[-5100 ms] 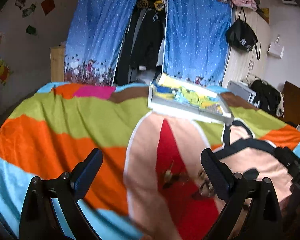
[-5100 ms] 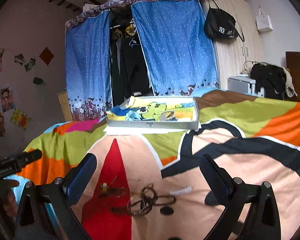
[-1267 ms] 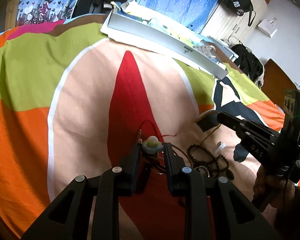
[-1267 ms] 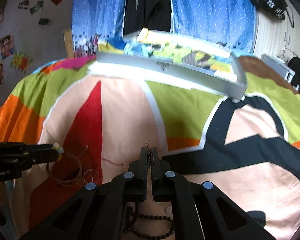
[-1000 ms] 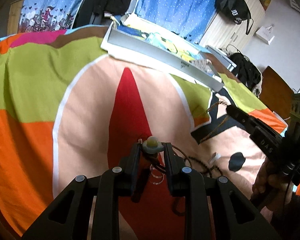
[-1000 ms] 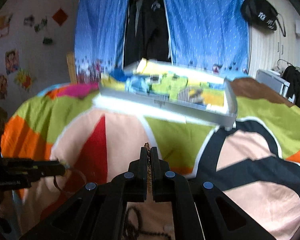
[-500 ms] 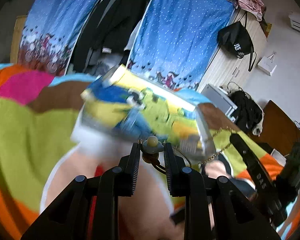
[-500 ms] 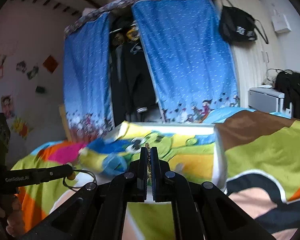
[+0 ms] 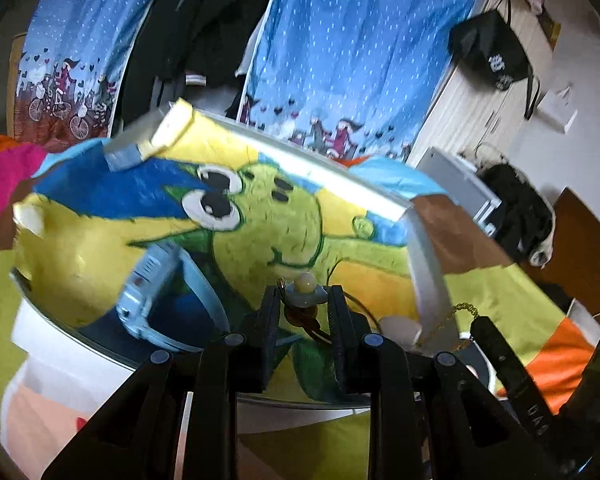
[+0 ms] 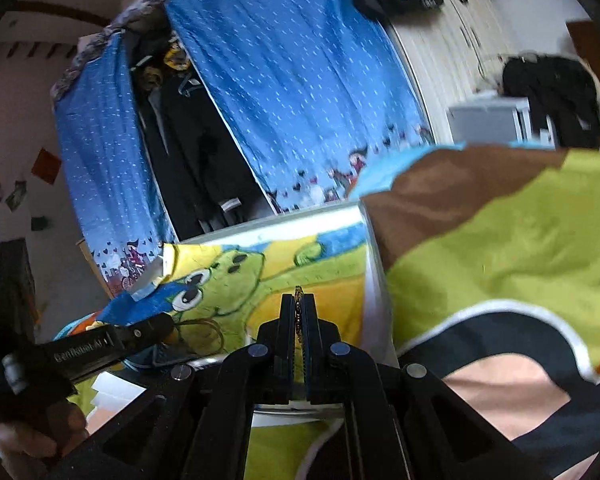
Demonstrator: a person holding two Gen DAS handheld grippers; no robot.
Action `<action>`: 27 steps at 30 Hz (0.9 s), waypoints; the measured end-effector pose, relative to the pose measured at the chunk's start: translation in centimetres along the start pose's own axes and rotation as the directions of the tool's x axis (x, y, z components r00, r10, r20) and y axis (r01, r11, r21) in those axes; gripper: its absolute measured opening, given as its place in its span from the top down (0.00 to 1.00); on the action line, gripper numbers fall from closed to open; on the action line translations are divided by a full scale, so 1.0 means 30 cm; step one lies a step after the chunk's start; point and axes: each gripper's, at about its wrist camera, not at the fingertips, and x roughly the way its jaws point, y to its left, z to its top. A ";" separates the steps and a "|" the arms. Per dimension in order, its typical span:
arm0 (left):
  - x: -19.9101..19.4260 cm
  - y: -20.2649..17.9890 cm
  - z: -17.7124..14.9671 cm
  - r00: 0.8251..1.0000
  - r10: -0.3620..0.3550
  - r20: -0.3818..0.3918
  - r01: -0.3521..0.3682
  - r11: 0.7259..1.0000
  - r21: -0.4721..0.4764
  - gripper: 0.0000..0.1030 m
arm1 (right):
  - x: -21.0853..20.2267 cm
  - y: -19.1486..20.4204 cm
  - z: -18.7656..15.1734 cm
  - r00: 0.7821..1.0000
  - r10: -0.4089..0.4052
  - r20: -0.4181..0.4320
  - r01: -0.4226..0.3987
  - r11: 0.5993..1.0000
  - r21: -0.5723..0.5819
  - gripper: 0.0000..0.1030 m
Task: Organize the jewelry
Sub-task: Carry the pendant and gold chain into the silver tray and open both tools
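My left hand-held gripper [image 9: 303,300] clenched on pale bead pendant [image 9: 306,286], thin cord loops dangling below, held over white tray [image 9: 420,264] lined with frog-print cloth [image 9: 268,224]. My right hand-held gripper [image 10: 299,308] pinched tight on gold chain [image 10: 298,312], above tray's right near end. Tray sits on bed's colourful blanket [image 10: 500,248]. Blue watch [image 9: 148,292] lies inside tray, left.

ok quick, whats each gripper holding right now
Left gripper: shut on the pale bead charm of a thin cord.
Right gripper: shut on the gold chain.
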 end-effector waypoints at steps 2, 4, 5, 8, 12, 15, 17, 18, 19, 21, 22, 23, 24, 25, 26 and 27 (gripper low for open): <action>0.026 0.002 -0.017 1.000 0.009 -0.020 -0.009 1.000 0.000 0.81 | 0.019 -0.010 -0.011 0.999 -0.009 -0.038 0.009 1.000 0.003 0.97; 0.048 0.002 -0.030 0.999 0.020 -0.042 -0.020 1.000 0.005 0.80 | 0.034 -0.014 -0.021 0.998 -0.013 -0.069 0.013 1.000 0.004 0.96; 0.051 -0.001 -0.034 0.999 0.024 -0.044 -0.024 1.000 0.010 0.80 | 0.042 -0.015 -0.026 0.996 -0.016 -0.085 0.016 1.000 0.002 0.96; 0.055 -0.004 -0.036 0.997 0.028 -0.073 -0.027 1.000 0.012 0.80 | 0.045 -0.006 -0.036 0.993 -0.038 -0.108 0.037 0.999 -0.015 0.96; 0.033 -0.005 -0.027 0.993 0.069 -0.095 -0.069 0.998 0.005 0.64 | 0.029 0.008 -0.035 0.991 -0.085 -0.104 0.079 0.995 -0.065 0.87; -0.016 -0.008 -0.025 0.995 0.060 -0.084 -0.061 0.998 -0.016 0.51 | -0.003 0.016 -0.024 0.991 -0.111 -0.069 0.104 0.989 -0.102 0.67; -0.059 -0.012 -0.032 0.994 0.085 -0.065 -0.086 0.996 -0.019 0.37 | -0.036 0.027 -0.018 0.991 -0.122 -0.047 0.115 0.985 -0.125 0.64; -0.085 -0.015 -0.037 0.995 0.087 -0.051 -0.088 0.996 -0.022 0.35 | -0.055 0.035 -0.016 0.991 -0.125 -0.036 0.119 0.983 -0.139 0.62; -0.110 -0.019 -0.042 0.996 0.084 -0.042 -0.085 0.996 -0.022 0.35 | -0.076 0.044 -0.016 0.992 -0.128 -0.024 0.122 0.980 -0.154 0.57; -0.153 -0.033 -0.049 0.995 0.096 -0.031 -0.096 0.995 -0.011 0.31 | -0.114 0.063 -0.016 0.991 -0.131 0.003 0.129 0.975 -0.180 0.48; -0.181 -0.043 -0.054 0.994 0.107 -0.020 -0.107 0.994 0.001 0.29 | -0.137 0.074 -0.017 0.992 -0.129 0.015 0.130 0.973 -0.193 0.42; -0.209 -0.052 -0.059 0.993 0.117 -0.005 -0.117 0.993 0.014 0.26 | -0.155 0.083 -0.017 0.992 -0.125 0.023 0.127 0.971 -0.201 0.37; -0.240 -0.063 -0.066 0.992 0.128 0.013 -0.128 0.991 0.028 0.26 | -0.178 0.093 -0.018 0.993 -0.115 0.033 0.120 0.971 -0.208 0.34; -0.278 -0.072 -0.075 0.989 0.143 0.035 -0.144 0.989 0.044 0.26 | -0.201 0.103 -0.019 0.993 -0.108 0.043 0.115 0.971 -0.211 0.28; -0.310 -0.080 -0.084 0.986 0.155 0.052 -0.158 0.986 0.051 0.26 | -0.217 0.112 -0.018 0.994 -0.102 0.050 0.110 0.971 -0.212 0.23; -0.346 -0.086 -0.095 0.984 0.164 0.069 -0.167 0.984 0.053 0.24 | -0.242 0.121 -0.020 0.994 -0.091 0.059 0.101 0.972 -0.213 0.22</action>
